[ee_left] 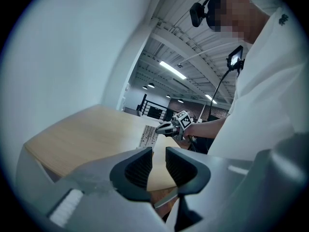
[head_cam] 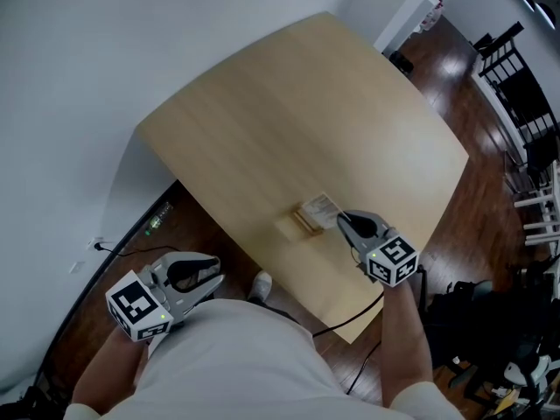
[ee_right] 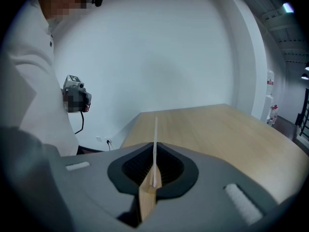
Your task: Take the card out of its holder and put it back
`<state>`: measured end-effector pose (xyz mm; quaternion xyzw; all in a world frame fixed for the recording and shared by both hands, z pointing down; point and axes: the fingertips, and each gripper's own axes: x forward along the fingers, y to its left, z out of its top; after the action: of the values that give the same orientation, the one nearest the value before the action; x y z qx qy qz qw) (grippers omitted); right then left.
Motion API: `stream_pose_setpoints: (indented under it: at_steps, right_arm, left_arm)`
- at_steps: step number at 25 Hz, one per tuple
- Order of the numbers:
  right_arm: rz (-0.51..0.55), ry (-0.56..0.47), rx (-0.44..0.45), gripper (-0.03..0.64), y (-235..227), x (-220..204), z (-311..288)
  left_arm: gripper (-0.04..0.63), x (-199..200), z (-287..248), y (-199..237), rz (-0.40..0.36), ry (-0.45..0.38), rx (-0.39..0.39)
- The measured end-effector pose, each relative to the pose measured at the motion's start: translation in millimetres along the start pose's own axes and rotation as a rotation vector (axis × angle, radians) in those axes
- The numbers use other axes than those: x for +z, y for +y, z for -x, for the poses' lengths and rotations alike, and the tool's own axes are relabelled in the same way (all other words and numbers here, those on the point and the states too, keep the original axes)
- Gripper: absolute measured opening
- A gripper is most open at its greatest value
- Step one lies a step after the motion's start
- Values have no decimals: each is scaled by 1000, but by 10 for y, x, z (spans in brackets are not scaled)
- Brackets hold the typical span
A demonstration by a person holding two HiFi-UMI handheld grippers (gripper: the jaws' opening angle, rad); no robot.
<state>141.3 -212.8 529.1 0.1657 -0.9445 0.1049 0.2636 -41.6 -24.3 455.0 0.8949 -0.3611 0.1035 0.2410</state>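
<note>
A white printed card (head_cam: pixel 320 206) stands in a small wooden holder (head_cam: pixel 302 223) near the front edge of the pale wooden table (head_cam: pixel 297 112). My right gripper (head_cam: pixel 342 220) is shut on the card's near edge. In the right gripper view the card (ee_right: pixel 155 139) shows edge-on between the closed pads, with the wooden holder (ee_right: pixel 146 199) below it. The left gripper view shows the card (ee_left: pixel 148 135) tilted beside the right gripper (ee_left: pixel 165 128). My left gripper (head_cam: pixel 216 278) hangs off the table by my body, its pads (ee_left: pixel 140 166) a narrow gap apart with nothing between them.
A white wall (head_cam: pixel 105 42) runs along the table's far and left sides. Dark wooden floor (head_cam: pixel 472 208) surrounds the table. Black chairs (head_cam: pixel 516 77) and white furniture stand at the right. Bags and cables (head_cam: pixel 472 322) lie on the floor by my right side.
</note>
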Motion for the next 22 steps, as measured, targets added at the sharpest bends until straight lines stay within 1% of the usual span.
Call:
stream_pose_setpoints:
  at_steps: [9, 22]
  right_arm:
    - [-5, 10, -5, 20, -2, -97, -76]
    - [-35, 51, 5, 20, -43, -447, -260]
  left_arm:
    - [94, 39, -15, 21, -5, 5, -3]
    - [94, 66, -8, 51, -10, 22, 16]
